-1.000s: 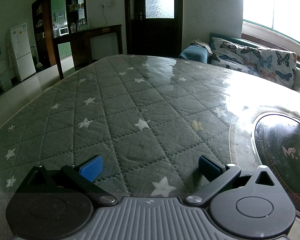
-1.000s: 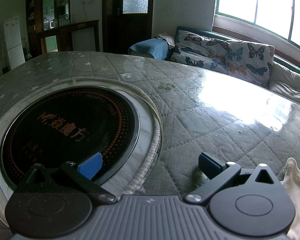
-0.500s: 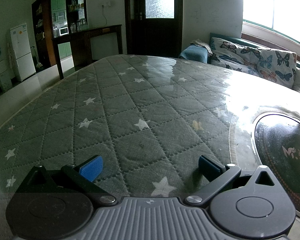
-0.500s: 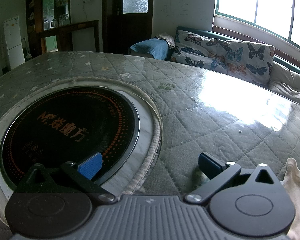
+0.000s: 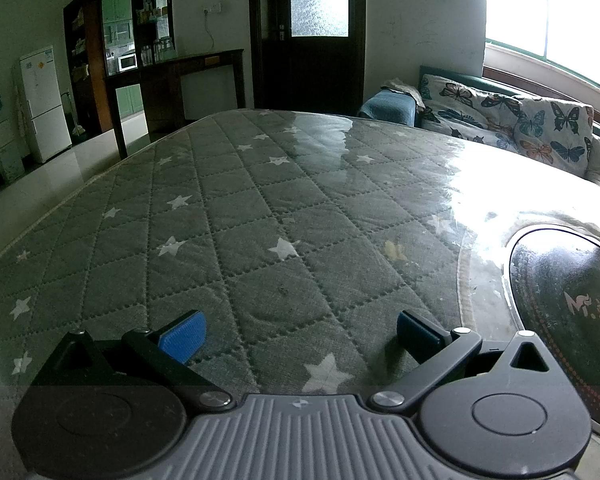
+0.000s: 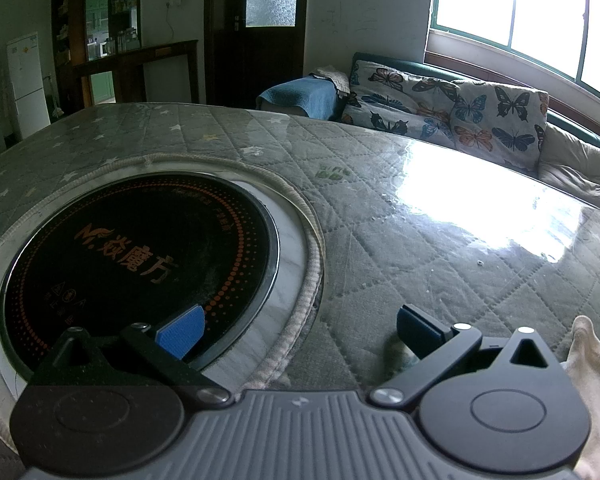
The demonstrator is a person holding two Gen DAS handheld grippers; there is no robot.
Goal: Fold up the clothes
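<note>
A cream-coloured piece of clothing [image 6: 592, 384] shows only as an edge at the lower right of the right wrist view, lying on the table just right of my right gripper [image 6: 298, 330]. That gripper is open and empty, low over the table beside the inset cooktop. My left gripper [image 5: 298, 336] is open and empty, low over the quilted star-patterned table cover [image 5: 260, 216]. No clothing shows in the left wrist view.
A round black induction cooktop [image 6: 140, 248] is set into the table, also at the right edge of the left wrist view [image 5: 572, 296]. A butterfly-print sofa [image 6: 460, 120] stands behind the table under the window. A fridge [image 5: 44, 100] and dark shelving stand far left.
</note>
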